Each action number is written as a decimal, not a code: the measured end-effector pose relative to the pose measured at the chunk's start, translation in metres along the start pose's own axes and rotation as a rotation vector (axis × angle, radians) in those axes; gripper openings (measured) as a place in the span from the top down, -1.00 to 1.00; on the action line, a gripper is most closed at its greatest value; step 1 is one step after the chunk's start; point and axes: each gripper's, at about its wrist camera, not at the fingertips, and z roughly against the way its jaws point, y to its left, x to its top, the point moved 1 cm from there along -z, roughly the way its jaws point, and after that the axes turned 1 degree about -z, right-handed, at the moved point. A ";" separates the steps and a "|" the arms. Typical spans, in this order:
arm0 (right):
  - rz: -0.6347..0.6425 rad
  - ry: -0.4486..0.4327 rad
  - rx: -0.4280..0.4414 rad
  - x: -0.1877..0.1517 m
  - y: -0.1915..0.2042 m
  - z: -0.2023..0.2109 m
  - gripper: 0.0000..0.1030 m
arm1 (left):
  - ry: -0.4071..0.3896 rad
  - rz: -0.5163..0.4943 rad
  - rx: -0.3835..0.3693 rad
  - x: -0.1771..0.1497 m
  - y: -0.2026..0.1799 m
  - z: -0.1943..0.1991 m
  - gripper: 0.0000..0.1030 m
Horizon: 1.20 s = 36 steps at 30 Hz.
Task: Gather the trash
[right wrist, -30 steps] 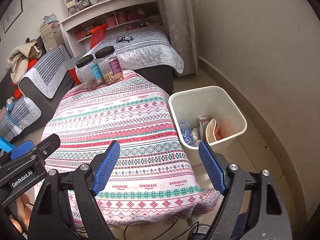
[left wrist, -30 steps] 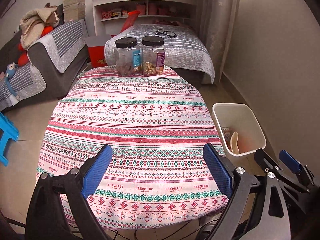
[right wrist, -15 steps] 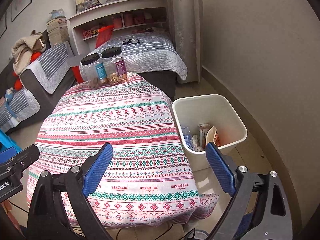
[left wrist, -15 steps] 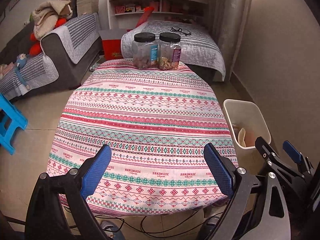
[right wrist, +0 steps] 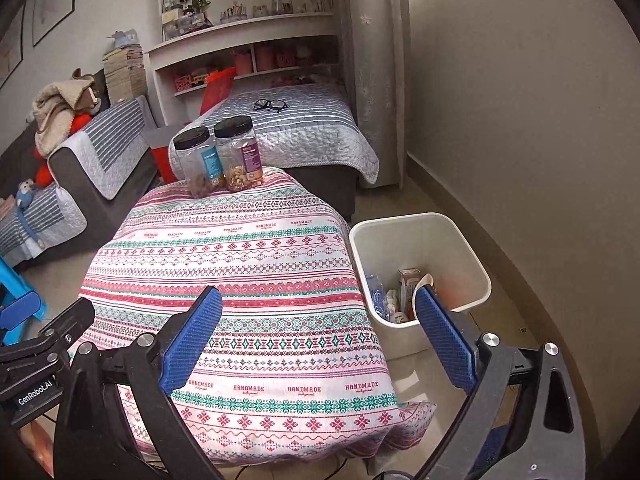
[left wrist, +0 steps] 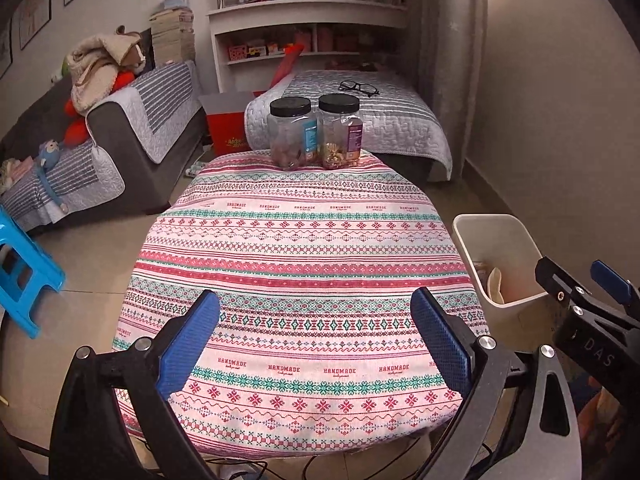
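Trash (right wrist: 404,292) is seen already piled in the white bin (right wrist: 464,240) on the floor just right of the table (right wrist: 240,264), nearer the right gripper (right wrist: 320,336), w/ both grippers' jaws held wide apart & empty, left gripper (left wrist: 316,340) incl.

Right tongs (right wrist: 318,332) gape empty over patterned table (right wrist: 248,264), trash-filled bin (right wrist: 472,256) beside

Beige walls (left wrist: 560,100), tiled floor (left wrist: 92,264), grey bed (left wrist: 384,120)
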 end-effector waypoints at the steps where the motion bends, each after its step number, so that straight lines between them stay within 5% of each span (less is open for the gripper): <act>1: 0.002 -0.005 -0.007 0.000 0.001 0.001 -0.81 | 0.005 0.009 -0.014 0.000 0.002 -0.005 -0.81; 6: 0.021 -0.010 -0.076 -0.004 0.000 -0.003 -0.83 | 0.009 0.043 -0.141 0.010 0.001 -0.012 -0.81; 13: 0.010 -0.013 -0.148 -0.011 -0.008 0.013 -0.85 | 0.002 -0.031 -0.214 0.012 -0.015 -0.017 -0.86; 20: 0.011 -0.001 -0.201 -0.013 -0.022 0.001 -0.86 | 0.061 -0.021 -0.245 0.008 -0.027 -0.038 -0.87; 36: -0.013 0.074 -0.209 -0.011 -0.026 -0.038 -0.86 | 0.063 -0.074 -0.210 0.006 -0.042 -0.056 -0.87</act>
